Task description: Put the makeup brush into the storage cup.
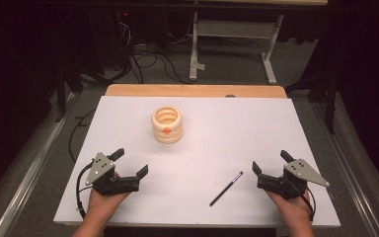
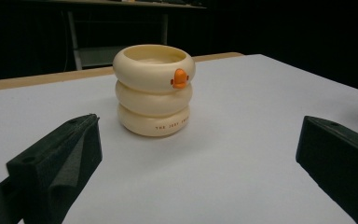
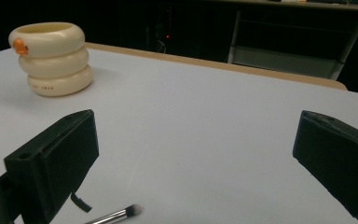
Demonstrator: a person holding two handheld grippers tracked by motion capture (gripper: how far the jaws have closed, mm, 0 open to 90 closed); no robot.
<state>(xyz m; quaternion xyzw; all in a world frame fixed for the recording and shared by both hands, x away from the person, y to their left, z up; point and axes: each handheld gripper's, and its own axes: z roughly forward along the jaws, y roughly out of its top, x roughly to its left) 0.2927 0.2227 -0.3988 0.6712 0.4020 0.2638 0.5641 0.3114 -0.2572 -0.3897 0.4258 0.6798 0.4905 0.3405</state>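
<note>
A cream cup (image 1: 167,124) shaped like three stacked rings, with a small orange beak on its front, stands upright on the white table top (image 1: 217,128) toward the back. It faces my left gripper (image 2: 200,154) and sits at the upper left in the right gripper view (image 3: 51,58). A thin dark brush (image 1: 226,188) with a pale tip lies flat near the front, just left of my right gripper (image 1: 271,162); its tip (image 3: 121,213) pokes in at the bottom of the right gripper view. My left gripper (image 1: 131,162) rests at the front left. Both are open and hold nothing.
The white top lies on a wooden table whose bare strip (image 1: 197,90) runs along the far edge. Beyond it are a white desk frame (image 1: 234,44) and floor cables (image 1: 148,59). A metal rail (image 1: 29,163) flanks the left side.
</note>
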